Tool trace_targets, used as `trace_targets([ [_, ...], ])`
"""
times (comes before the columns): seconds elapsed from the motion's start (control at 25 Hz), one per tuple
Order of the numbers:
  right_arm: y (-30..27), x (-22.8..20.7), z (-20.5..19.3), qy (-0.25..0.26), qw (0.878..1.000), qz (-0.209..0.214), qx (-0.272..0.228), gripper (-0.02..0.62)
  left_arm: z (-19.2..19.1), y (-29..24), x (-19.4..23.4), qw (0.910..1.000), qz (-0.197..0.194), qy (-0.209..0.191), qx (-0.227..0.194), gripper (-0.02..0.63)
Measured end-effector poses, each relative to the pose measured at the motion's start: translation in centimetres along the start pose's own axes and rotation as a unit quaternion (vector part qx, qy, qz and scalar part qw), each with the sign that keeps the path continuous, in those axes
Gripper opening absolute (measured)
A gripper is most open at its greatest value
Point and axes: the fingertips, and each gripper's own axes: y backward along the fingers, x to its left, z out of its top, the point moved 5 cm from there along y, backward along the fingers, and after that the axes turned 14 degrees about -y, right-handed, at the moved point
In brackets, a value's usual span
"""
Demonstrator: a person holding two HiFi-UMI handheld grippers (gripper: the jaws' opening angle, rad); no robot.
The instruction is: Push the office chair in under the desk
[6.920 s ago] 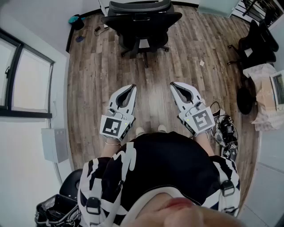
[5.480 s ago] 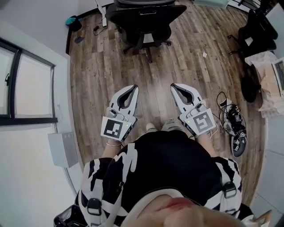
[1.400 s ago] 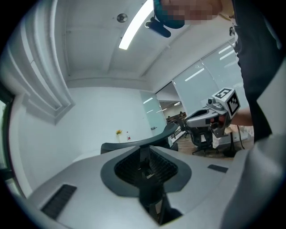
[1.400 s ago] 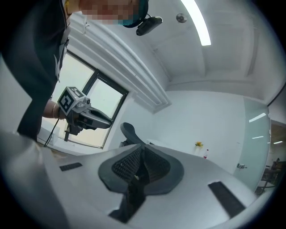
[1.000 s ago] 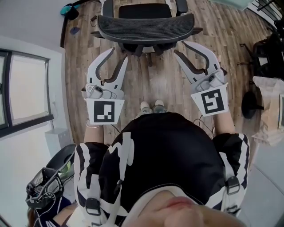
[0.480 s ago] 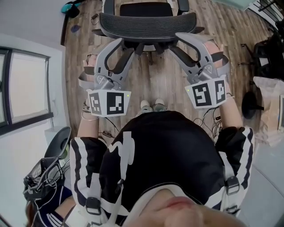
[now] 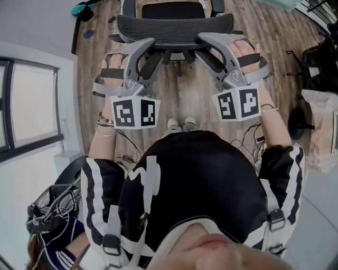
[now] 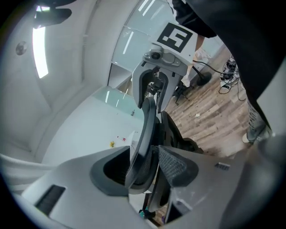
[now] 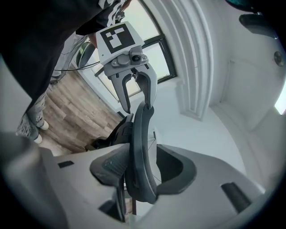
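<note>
- Straddling the backrest [image 7: 174,23] of the office chair [image 7: 171,10], the left gripper [image 7: 151,48] has its jaws spread wide, having just been opening; the mesh rim passes between them unclamped.
- Right gripper [image 7: 203,46]: likewise spread, just opened further, around the rim's other end.
- Office chair: on the wood floor [image 7: 185,100], near the person's shoes [image 7: 182,125].

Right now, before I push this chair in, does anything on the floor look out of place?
Yes: loose cables trail across the wooden floor beside your feet, just behind the office chair. They could snag or trip you as you step forward. Nothing looks spilled or damaged.
</note>
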Motion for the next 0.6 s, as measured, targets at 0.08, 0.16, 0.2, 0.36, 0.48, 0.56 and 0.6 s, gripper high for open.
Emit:
trace_targets([
  [0.08, -0.5, -0.1, -0.2, 0.010, 1.000, -0.002, 0.014, 0.176, 0.0, -0.5, -0.1, 0.9998, -0.005, -0.020, 0.009, 0.189],
  [0.16, -1.2, -0.4, -0.3, 0.017, 1.000, -0.005, 0.024, 0.176, -0.2, -1.1, 0.1, 0.9991, -0.006, -0.039, 0.016, 0.189],
  [0.2, -1.7, -0.6, -0.3, 0.019, 0.999, -0.006, 0.026, 0.176, -0.3, -1.5, 0.3, 0.9987, -0.006, -0.047, 0.019, 0.189],
  [0.36, -2.9, -0.9, -0.3, 0.014, 0.999, -0.004, 0.031, 0.176, -0.5, -2.8, 0.8, 0.9972, -0.006, -0.070, 0.023, 0.189],
  [0.48, -3.1, -0.7, -0.3, 0.016, 0.999, -0.008, 0.029, 0.176, -0.4, -3.3, 0.7, 0.9956, -0.010, -0.088, 0.029, 0.187],
  [0.56, -3.3, -0.5, -0.3, 0.019, 0.999, -0.011, 0.028, 0.176, -0.3, -3.4, 0.5, 0.9950, -0.012, -0.095, 0.030, 0.187],
  [0.6, -3.4, -0.4, -0.2, 0.020, 0.999, -0.012, 0.028, 0.176, -0.3, -3.4, 0.5, 0.9949, -0.012, -0.095, 0.031, 0.187],
])
